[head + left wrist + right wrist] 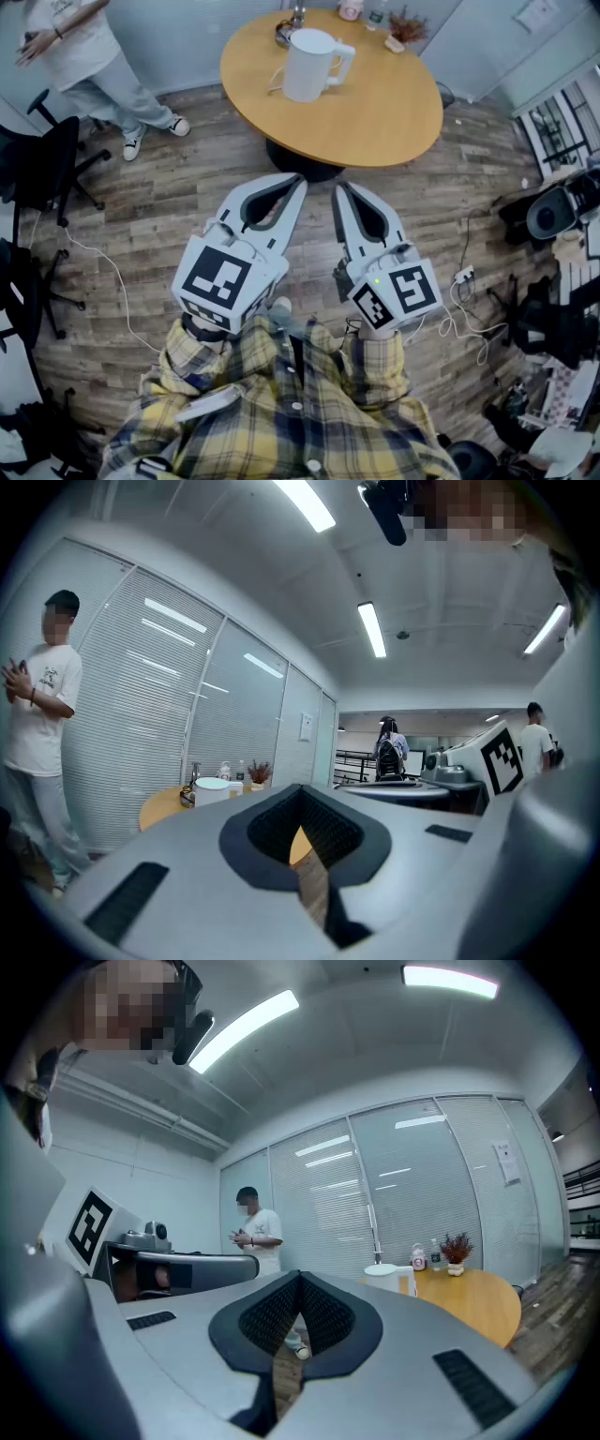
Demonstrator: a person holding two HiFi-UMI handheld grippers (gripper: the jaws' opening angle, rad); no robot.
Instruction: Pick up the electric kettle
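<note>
White electric kettle point(312, 64) stands upright on the far left part of a round wooden desk point(384, 108), well apart from the left hand-held gripper point(298, 180) and right hand-held gripper point(339, 187), both clenched and empty, held side by side above the plank floor point(169, 197).

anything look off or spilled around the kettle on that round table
Nothing stands out. The electric kettle stands upright on the round table, and no spill shows on the wood around it. The only untidy thing is a white power strip lying with its cable loose on the floor, well away from the table.
</note>
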